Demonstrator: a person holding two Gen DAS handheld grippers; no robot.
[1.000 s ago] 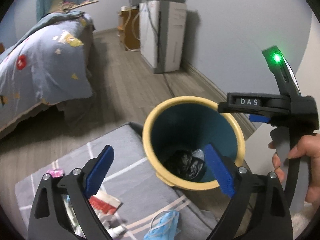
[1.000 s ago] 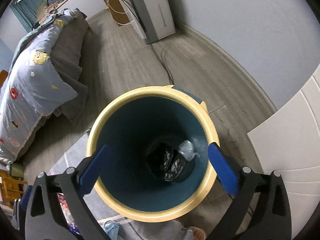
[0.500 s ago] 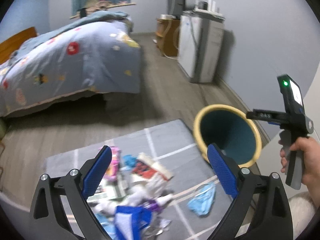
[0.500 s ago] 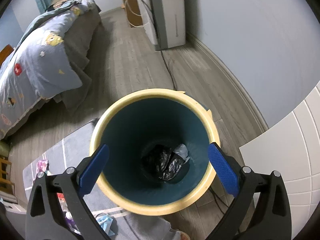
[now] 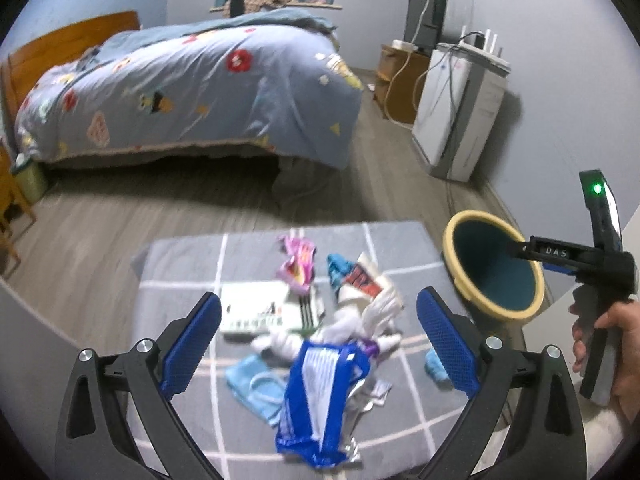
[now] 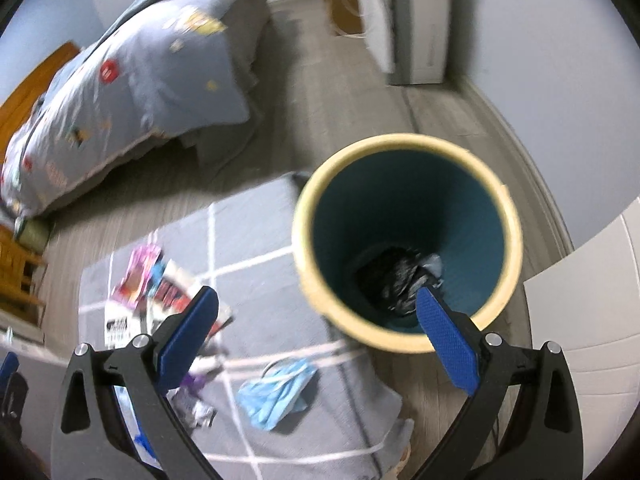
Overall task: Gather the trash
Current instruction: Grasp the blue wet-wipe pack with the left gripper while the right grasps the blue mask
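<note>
A yellow-rimmed teal trash bin (image 5: 494,272) stands on the floor at the rug's right edge; in the right wrist view the bin (image 6: 404,240) holds a crumpled black bag (image 6: 396,280). Trash lies piled on the grey rug (image 5: 248,252): a blue-white wrapper (image 5: 320,396), a pink wrapper (image 5: 298,264), a white box (image 5: 256,312), white tissue (image 5: 360,320), a blue face mask (image 6: 278,392). My left gripper (image 5: 318,340) is open and empty above the pile. My right gripper (image 6: 316,332) is open and empty, above the bin's near-left rim; it shows in the left wrist view (image 5: 588,256).
A bed with a blue patterned quilt (image 5: 192,88) fills the far left. A white appliance (image 5: 460,120) and a wooden cabinet (image 5: 400,80) stand by the far wall. Wooden floor (image 5: 120,216) surrounds the rug. A white cupboard front (image 6: 592,300) is at the right.
My left gripper has swung left from the bin to over the trash pile. My right gripper has shifted left, off the bin's centre. Both stayed open.
</note>
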